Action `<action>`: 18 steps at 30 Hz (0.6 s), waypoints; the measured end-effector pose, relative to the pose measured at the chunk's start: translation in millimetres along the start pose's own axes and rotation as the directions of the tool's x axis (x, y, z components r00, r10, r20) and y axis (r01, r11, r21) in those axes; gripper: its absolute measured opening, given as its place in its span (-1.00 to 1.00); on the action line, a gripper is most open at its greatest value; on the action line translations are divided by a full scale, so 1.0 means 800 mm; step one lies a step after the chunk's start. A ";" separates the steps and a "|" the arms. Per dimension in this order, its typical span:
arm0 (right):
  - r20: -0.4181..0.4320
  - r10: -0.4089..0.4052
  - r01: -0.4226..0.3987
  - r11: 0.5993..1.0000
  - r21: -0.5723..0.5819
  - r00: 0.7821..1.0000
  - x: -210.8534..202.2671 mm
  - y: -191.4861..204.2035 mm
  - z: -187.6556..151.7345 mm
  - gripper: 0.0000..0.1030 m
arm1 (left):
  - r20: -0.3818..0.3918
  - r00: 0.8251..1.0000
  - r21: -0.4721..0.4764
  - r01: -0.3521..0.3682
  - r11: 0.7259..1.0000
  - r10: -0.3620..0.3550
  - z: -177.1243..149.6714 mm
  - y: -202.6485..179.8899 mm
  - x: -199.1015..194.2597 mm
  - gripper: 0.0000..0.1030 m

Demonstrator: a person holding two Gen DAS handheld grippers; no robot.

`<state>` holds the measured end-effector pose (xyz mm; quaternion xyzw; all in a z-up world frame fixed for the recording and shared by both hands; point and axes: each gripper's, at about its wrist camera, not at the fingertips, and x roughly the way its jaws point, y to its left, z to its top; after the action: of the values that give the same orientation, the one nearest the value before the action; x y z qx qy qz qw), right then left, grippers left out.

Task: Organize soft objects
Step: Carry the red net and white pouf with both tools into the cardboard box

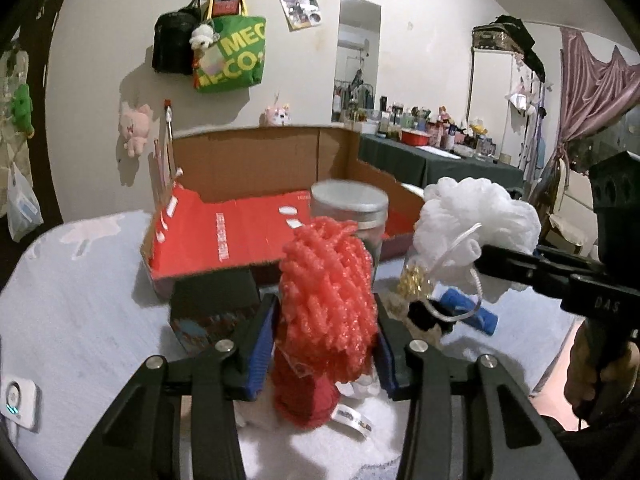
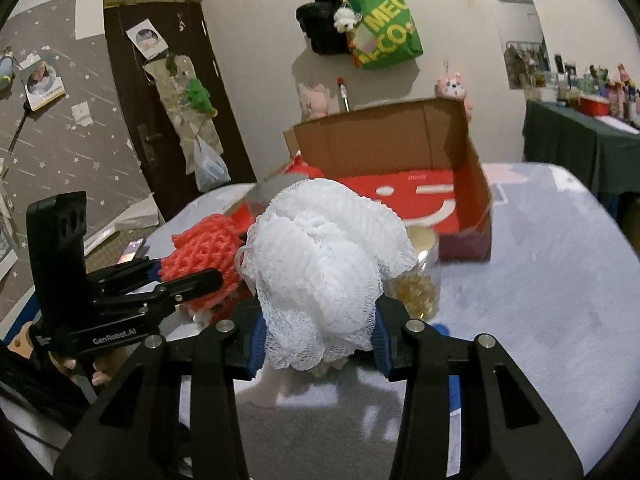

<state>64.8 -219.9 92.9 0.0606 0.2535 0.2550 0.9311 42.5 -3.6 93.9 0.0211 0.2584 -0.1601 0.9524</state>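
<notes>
Above table: both grippers raised
Left gripper (image 1: 326,344): clenched on coral-red foam net (image 1: 326,292)
Right gripper (image 2: 320,344): grasping white mesh bath pouf (image 2: 324,264)

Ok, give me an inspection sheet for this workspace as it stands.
Surface: pale blue table, bare toward its right side.
Job's things: red mesh puff and white mesh puff, both held up off the table; open cardboard box with a red inside stands behind them.
Clutter: lidded clear jar, jar of gold beads, blue item lying on the table.
Grippers: left gripper jaws clamp the red puff; right gripper jaws clamp the white puff.
Cables: nothing seen.
Surroundings: green tote bag on the wall, dark door, crowded side table.
</notes>
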 end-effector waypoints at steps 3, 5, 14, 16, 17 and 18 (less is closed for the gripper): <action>0.018 -0.011 0.012 1.000 -0.021 1.000 -0.005 -0.002 0.019 -0.22 | 0.019 1.000 0.016 0.002 1.000 -0.003 0.020 0.007 -0.005 -0.11; 0.026 -0.021 0.022 0.999 -0.034 0.999 -0.005 -0.006 0.036 -0.22 | 0.025 1.000 0.028 0.000 1.000 -0.001 0.033 0.012 -0.005 -0.11; 0.011 -0.061 0.062 0.991 -0.116 0.998 0.022 -0.022 0.113 -0.22 | 0.018 1.000 0.078 0.004 0.997 -0.005 0.111 0.041 0.018 -0.11; -0.005 -0.062 0.060 0.990 -0.126 0.998 0.036 -0.026 0.130 -0.21 | 0.011 1.000 0.096 -0.007 0.995 0.006 0.127 0.046 0.031 -0.10; -0.015 -0.063 0.060 0.989 -0.132 0.998 0.045 -0.029 0.140 -0.21 | 0.006 1.000 0.105 -0.014 0.994 0.013 0.134 0.048 0.039 -0.11; -0.024 -0.067 0.063 0.988 -0.138 0.997 0.053 -0.033 0.148 -0.21 | -0.005 1.000 0.111 -0.017 0.994 0.018 0.142 0.050 0.048 -0.11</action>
<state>167.3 -219.4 170.3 -0.0156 0.2505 0.2424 0.9371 141.5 9.5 171.7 0.0769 0.2518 -0.1660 0.9503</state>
